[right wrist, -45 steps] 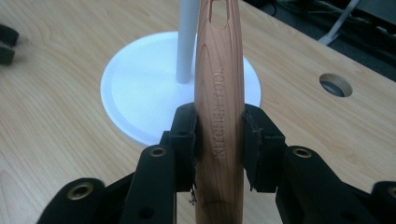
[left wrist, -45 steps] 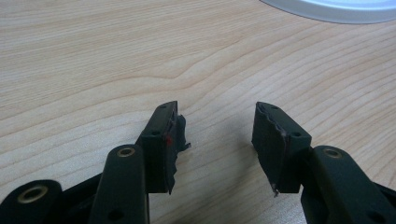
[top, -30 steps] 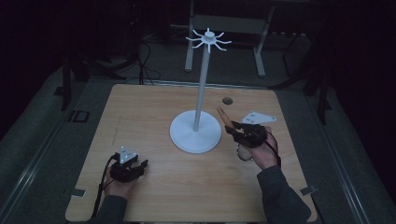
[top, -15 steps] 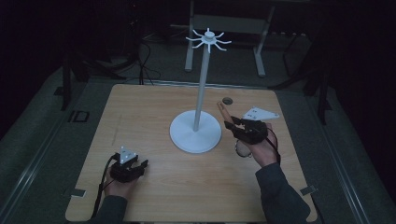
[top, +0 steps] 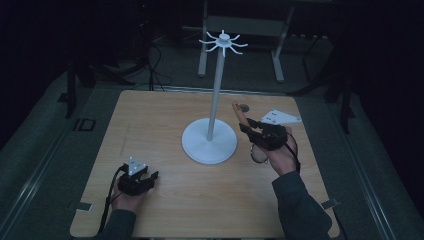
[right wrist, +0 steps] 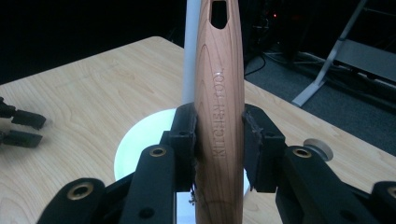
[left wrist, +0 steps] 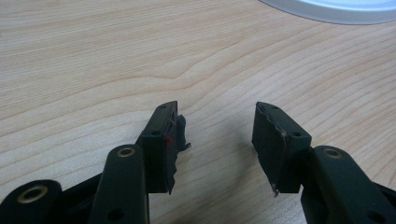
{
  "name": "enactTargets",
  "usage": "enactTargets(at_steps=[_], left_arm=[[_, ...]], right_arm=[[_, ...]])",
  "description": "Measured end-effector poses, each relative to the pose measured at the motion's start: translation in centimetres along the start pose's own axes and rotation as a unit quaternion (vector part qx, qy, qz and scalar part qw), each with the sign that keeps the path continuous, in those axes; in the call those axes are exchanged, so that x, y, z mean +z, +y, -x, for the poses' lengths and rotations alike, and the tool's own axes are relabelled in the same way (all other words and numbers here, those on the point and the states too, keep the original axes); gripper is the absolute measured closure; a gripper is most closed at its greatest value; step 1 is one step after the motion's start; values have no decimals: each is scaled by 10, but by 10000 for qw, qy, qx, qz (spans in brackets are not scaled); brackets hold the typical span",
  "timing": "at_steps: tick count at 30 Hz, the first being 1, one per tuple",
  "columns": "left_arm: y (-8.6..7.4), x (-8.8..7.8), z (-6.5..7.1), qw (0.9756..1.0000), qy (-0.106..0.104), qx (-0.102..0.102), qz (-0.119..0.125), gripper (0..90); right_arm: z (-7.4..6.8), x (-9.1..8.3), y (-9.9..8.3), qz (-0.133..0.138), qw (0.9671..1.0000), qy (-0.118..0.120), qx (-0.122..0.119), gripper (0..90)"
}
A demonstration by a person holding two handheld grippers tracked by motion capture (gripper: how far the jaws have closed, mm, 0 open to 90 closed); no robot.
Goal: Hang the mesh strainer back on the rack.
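My right gripper (top: 251, 128) (right wrist: 219, 125) is shut on a wooden kitchen tool (top: 239, 113) (right wrist: 219, 84), and its pads press both sides of the handle. The handle points up and away, with a hanging hole near its tip. The tool's round end (top: 259, 154) shows below the hand. Just left of it stands a white stand (top: 209, 142) (right wrist: 190, 51) with a ring of hooks (top: 223, 42) on top of a tall pole. At the table's near left, my left gripper (top: 149, 176) (left wrist: 217, 128) rests low over the wood, open with nothing between its fingers.
A small round dark object (top: 244, 107) (right wrist: 317, 148) lies behind the right gripper on the wooden table (top: 160, 115). The stand's base edge (left wrist: 336, 7) lies ahead of the left gripper. Metal frame legs (top: 278, 55) stand beyond the table's far edge.
The right hand has lifted a little with the wooden tool, whose handle tip now sits higher beside the pole. The left gripper has stayed put.
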State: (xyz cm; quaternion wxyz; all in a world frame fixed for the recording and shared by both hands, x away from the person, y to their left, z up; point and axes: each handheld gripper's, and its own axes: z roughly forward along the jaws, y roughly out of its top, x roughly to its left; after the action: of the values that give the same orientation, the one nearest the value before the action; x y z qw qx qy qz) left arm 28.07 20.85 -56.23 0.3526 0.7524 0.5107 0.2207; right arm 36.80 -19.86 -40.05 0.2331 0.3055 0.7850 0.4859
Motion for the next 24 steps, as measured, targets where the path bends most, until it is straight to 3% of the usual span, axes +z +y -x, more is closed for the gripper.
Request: enactTargets(at_steps=[24], left_arm=[[0, 0, -1, 10000, 9, -32, 38, 513]], right_arm=[[0, -10, 22, 320, 9995, -36, 50, 677]])
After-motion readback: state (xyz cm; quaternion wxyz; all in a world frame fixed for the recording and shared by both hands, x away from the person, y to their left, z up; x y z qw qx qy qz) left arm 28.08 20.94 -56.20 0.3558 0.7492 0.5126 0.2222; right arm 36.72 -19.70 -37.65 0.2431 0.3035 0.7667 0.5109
